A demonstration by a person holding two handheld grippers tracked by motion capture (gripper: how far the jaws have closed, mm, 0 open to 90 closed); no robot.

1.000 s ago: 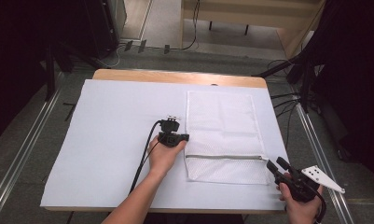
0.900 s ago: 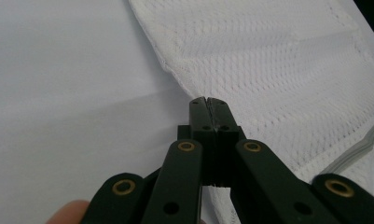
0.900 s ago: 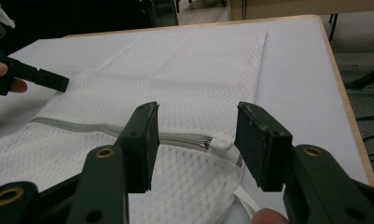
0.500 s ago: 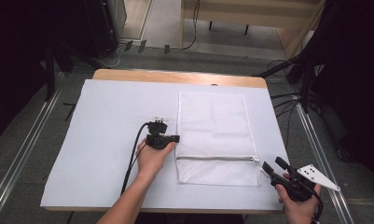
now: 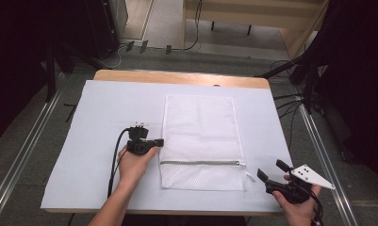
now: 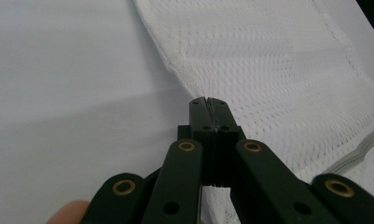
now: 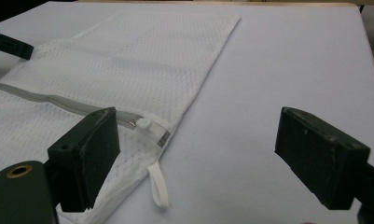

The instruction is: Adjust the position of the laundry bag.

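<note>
Your left tongs (image 5: 159,141) pinch the mesh bag (image 5: 201,136) at its left edge to steady it; your right tongs (image 5: 269,172), wide open, wait at lower right near the zipper pull (image 7: 145,123).

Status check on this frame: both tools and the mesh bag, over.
Left tool shut on mesh bag left edge. Right tool open, near the zipper pull. Bag flat, zipper closed. Nothing in the way.

White sheet (image 5: 106,117) covers wooden table (image 5: 177,77); cables (image 5: 191,44) on floor beyond
</note>
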